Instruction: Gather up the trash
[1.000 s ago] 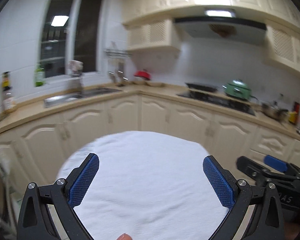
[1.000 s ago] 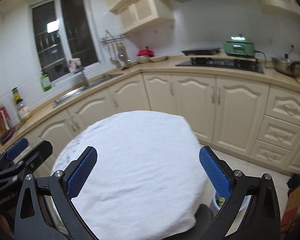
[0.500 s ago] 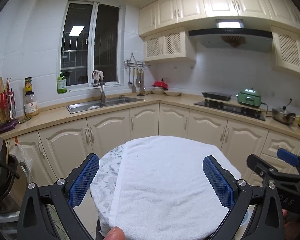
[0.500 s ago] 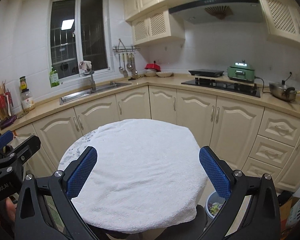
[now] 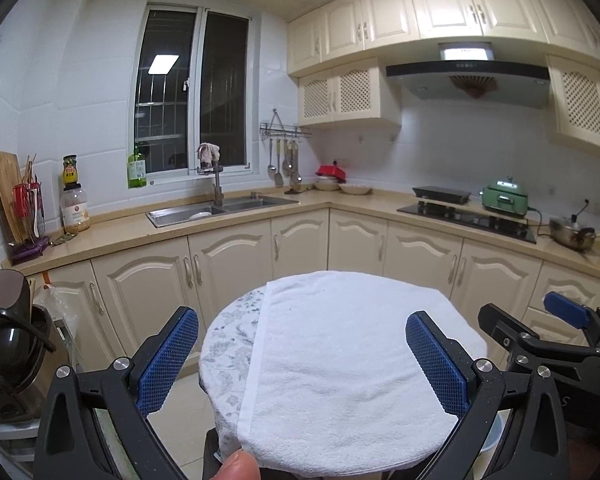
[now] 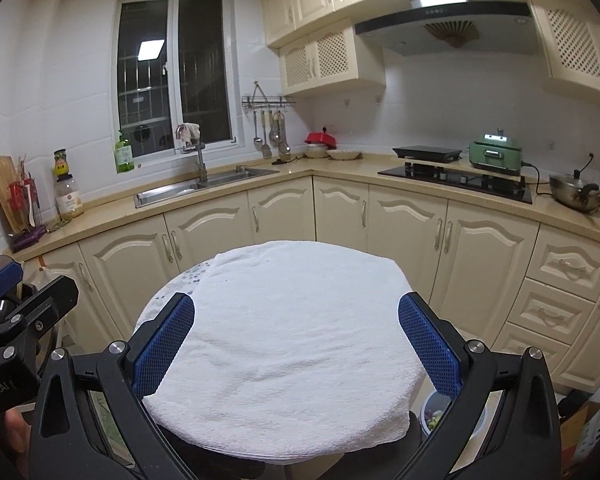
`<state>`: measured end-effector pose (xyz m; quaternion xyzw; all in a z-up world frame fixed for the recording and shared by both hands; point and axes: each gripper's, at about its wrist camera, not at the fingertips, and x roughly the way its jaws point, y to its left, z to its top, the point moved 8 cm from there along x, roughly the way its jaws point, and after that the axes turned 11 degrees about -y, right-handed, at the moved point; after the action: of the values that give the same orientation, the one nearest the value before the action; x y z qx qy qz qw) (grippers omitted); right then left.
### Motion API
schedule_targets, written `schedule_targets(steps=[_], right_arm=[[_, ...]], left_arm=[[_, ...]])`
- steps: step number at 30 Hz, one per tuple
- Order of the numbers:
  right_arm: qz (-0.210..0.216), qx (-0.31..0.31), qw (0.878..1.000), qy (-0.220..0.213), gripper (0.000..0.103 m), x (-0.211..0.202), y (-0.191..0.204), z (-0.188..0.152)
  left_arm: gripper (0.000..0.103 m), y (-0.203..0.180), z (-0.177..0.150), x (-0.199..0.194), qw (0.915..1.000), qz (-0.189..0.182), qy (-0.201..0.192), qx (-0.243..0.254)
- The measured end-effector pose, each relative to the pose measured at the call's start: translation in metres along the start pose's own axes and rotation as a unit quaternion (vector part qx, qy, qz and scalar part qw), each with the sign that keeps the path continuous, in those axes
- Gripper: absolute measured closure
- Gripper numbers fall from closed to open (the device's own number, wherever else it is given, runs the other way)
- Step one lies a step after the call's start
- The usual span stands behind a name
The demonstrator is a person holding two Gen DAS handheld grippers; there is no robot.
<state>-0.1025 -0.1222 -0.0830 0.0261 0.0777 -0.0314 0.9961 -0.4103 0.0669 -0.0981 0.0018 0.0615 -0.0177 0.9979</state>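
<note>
Both claws hang with their blue pads spread wide and nothing between them: the left claw (image 5: 302, 360) and the right claw (image 6: 296, 350) side by side above a round counter (image 5: 230, 344) draped in a white towel (image 5: 352, 364). No trash lies on the towel. Low beside the counter stands a small bin (image 6: 440, 414) (its contents look like scraps, though the view is poor).

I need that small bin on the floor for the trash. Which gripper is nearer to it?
Right. The bin sits just below the right gripper; the left gripper is farther left.
</note>
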Motion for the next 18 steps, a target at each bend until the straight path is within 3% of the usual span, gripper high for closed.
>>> schedule_targets(steps=[18], right_arm=[[0.002, 0.002, 1.0, 0.0, 0.0, 0.001, -0.007, -0.002]], left_arm=[[0.001, -0.012, -0.003, 0.013, 0.9994, -0.01, 0.011, -0.03]])
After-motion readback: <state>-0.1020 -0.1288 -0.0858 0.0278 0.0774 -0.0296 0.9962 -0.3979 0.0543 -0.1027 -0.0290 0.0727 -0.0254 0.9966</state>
